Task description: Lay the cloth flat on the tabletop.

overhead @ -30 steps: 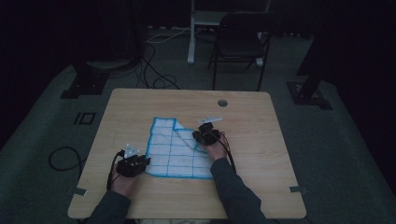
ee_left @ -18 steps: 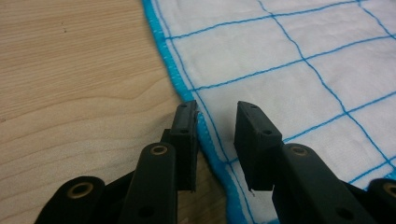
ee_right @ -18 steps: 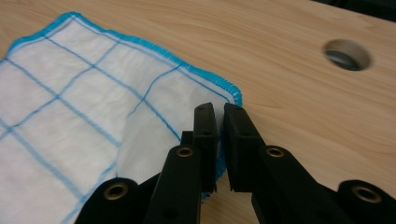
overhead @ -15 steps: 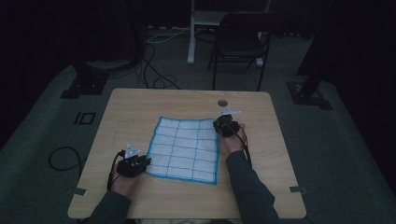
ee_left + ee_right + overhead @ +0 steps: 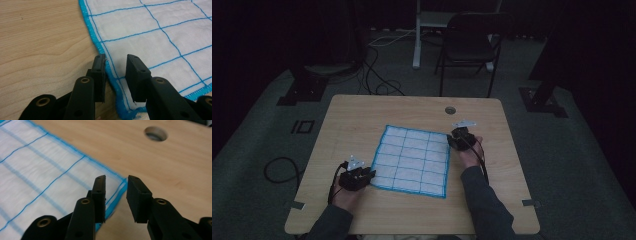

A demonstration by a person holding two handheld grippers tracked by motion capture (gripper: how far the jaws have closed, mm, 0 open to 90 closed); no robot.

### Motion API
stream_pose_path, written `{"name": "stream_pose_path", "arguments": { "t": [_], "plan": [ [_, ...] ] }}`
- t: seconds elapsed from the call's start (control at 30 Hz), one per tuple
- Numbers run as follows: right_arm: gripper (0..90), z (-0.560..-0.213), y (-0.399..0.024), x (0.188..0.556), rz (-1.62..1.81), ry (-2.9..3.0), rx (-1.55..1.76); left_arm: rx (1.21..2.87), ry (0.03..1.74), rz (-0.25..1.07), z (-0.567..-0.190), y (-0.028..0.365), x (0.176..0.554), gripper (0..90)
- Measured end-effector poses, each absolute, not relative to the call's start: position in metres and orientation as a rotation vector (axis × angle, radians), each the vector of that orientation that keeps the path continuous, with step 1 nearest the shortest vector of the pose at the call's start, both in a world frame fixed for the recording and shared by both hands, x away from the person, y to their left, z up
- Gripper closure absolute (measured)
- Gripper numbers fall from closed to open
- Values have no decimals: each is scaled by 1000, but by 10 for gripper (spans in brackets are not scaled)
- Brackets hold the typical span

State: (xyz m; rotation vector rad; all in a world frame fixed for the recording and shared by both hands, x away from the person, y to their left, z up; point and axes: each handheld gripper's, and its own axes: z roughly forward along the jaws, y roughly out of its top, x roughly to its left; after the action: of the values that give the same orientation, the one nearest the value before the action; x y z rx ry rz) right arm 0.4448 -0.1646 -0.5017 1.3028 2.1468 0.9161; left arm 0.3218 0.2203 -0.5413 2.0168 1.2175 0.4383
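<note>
A white cloth with a blue grid and blue hem (image 5: 412,160) lies spread flat on the wooden table (image 5: 357,120). My left gripper (image 5: 368,175) rests at the cloth's near left corner. In the left gripper view its jaws (image 5: 116,60) stand apart over the hem of the cloth (image 5: 155,32), not pressing it. My right gripper (image 5: 453,141) is at the far right corner. Its jaws (image 5: 116,180) have just been opening. The corner of the cloth (image 5: 37,170) lies flat on the table beneath them, free of the pads.
A round cable hole (image 5: 450,110) (image 5: 155,133) sits in the table just beyond the right gripper. Bare wood surrounds the cloth on all sides. A dark chair (image 5: 472,45) and floor cables (image 5: 377,75) lie beyond the far edge.
The right gripper carried the folded-over far right corner outward to the far right, laying the cloth flat, then opened off it. The left gripper has kept still.
</note>
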Motion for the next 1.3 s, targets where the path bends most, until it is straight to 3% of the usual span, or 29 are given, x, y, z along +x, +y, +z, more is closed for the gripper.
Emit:
{"name": "stream_pose_path", "arguments": {
  "t": [0.17,0.4,0.67,0.93,1.07,1.3],
  "plan": [
    [665,-513,-157,424,976,2191,1279,2025,1214,439,-541,219,321,725],
    [652,-523,-144,388,1032,2244,1221,2024,1214,429,-541,215,317,835],
    [639,-539,-141,355,956,2309,1167,2026,1209,415,-541,212,308,842],
    [633,-541,-155,348,983,2294,1196,2038,1192,406,-541,206,302,846],
    [633,-542,-161,346,993,2293,1203,1993,1194,325,-544,207,298,848],
    [632,-542,-168,346,1008,2289,1220,2001,1172,342,-545,200,288,850]
  ]
}}
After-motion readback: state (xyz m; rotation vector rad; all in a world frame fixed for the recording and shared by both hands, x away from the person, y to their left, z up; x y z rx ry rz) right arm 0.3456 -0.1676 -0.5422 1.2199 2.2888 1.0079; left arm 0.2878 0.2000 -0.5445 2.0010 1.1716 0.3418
